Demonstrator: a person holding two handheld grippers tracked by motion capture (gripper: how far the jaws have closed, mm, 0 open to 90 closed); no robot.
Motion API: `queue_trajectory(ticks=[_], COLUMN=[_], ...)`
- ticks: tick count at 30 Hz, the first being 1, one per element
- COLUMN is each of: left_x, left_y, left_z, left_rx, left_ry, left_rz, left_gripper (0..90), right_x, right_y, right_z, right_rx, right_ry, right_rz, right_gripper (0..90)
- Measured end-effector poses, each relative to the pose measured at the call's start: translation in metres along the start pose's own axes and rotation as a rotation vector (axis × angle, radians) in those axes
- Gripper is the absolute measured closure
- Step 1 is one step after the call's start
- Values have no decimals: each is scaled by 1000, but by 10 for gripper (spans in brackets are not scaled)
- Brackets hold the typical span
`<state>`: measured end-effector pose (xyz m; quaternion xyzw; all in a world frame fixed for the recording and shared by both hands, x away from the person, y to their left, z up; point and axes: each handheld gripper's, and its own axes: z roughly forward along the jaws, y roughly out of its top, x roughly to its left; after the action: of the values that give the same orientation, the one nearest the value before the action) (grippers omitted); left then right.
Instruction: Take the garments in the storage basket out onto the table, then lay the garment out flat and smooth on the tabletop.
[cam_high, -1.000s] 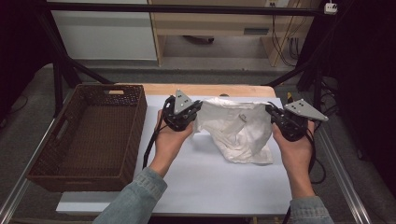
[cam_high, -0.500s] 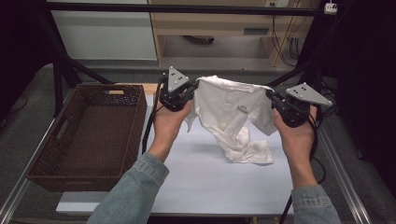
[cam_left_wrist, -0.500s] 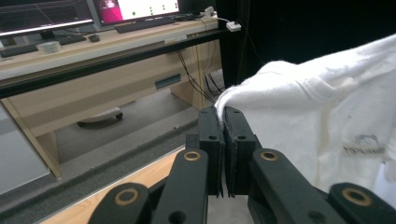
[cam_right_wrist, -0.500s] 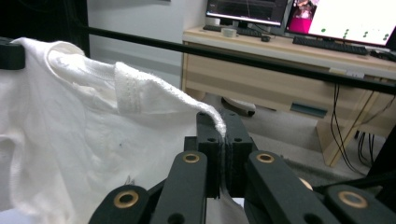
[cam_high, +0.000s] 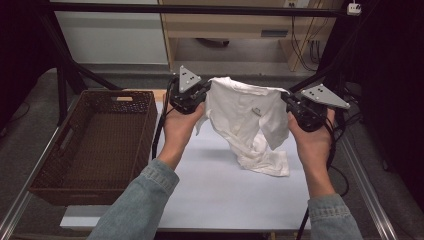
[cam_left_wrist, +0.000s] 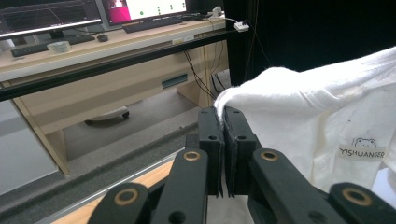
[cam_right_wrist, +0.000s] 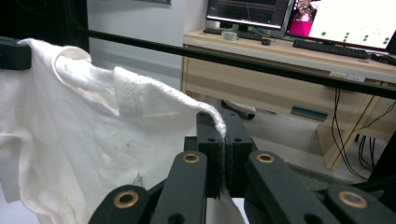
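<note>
A white shirt (cam_high: 247, 117) hangs stretched between my two grippers above the white table (cam_high: 215, 195); its lower end rests crumpled on the tabletop. My left gripper (cam_high: 204, 93) is shut on the shirt's upper left edge. In the left gripper view the jaws (cam_left_wrist: 224, 123) pinch the cloth (cam_left_wrist: 317, 121), and a small label (cam_left_wrist: 362, 150) shows on it. My right gripper (cam_high: 289, 102) is shut on the upper right edge; in the right gripper view the fabric (cam_right_wrist: 93, 126) drapes over the closed jaws (cam_right_wrist: 223, 126).
A dark woven basket (cam_high: 95, 142) stands empty at the table's left. A black frame bar (cam_high: 200, 9) crosses the far side, with a wooden desk (cam_right_wrist: 299, 70) and monitors beyond it. Metal rails run along both table sides.
Both grippers have risen with the shirt, lifting it from a crumpled heap on the table into a hanging spread. Most of that rise came early; little moved in the last half second.
</note>
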<state>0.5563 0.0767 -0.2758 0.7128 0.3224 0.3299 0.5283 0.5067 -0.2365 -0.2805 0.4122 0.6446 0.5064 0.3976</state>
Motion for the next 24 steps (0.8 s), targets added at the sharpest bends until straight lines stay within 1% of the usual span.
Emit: queue_trajectory(ticks=[6,13,24], left_x=[-4,-8,-11], left_y=[-1,-2,-7], left_z=[8,13,21], left_rx=[12,20,36], left_ry=[-6,-13,-17], left_rz=[9,24,33], left_gripper=[868,868,868], right_x=[-6,-12,-16], right_y=[-6,-12,-19], right_z=[2,6,10], right_rx=[9,21,29], right_ry=[-2,-5,-5], right_rz=[11,33,53], right_gripper=[886,886,886])
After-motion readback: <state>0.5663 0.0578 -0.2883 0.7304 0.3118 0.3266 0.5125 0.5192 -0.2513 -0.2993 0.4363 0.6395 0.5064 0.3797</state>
